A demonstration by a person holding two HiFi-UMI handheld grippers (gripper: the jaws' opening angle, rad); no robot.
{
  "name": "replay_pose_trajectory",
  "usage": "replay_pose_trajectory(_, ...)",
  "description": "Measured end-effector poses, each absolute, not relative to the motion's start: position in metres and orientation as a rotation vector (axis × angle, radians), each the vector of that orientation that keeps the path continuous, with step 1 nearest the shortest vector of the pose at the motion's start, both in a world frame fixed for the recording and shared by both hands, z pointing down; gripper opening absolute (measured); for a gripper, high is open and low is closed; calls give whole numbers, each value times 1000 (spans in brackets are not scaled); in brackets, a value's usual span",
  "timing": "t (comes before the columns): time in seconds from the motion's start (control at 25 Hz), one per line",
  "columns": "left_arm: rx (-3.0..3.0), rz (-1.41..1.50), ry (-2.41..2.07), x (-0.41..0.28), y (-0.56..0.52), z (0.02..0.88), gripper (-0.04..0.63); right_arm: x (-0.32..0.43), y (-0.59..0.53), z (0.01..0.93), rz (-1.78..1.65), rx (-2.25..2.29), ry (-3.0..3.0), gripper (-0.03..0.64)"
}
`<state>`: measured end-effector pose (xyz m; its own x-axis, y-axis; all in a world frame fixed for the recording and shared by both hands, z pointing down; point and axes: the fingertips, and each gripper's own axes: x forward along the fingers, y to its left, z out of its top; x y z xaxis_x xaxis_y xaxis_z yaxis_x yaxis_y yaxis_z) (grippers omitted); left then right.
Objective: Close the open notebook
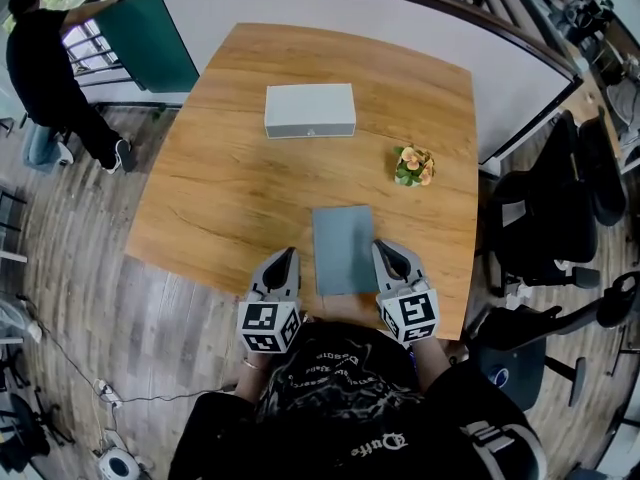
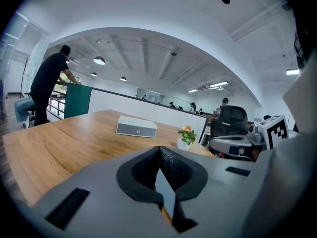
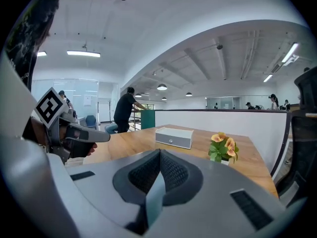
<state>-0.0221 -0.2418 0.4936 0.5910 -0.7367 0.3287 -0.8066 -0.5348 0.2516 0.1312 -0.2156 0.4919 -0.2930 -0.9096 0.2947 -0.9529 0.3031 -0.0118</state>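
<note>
The left gripper (image 1: 286, 256) and right gripper (image 1: 382, 248) are holding their jaws together, empty, flanking the closed notebook (image 1: 343, 248). Ahead of the right one, a small pot (image 1: 408, 177) is holding orange flowers (image 1: 414, 160).

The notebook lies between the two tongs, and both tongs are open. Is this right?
No. The notebook lies between them, but the left tongs and the right tongs are both shut and empty, as the two gripper views show.

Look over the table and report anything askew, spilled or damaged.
Nothing stands out. The grey notebook lies closed and flat near the front edge of the table; the white box and the flower pot stand upright, nothing spilled.
</note>
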Motion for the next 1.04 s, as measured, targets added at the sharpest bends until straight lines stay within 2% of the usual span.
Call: replay_pose_trajectory(1.04,2471,273,-1225,-16,-229,499,21,134,-200,501,233,1685,-2265,5)
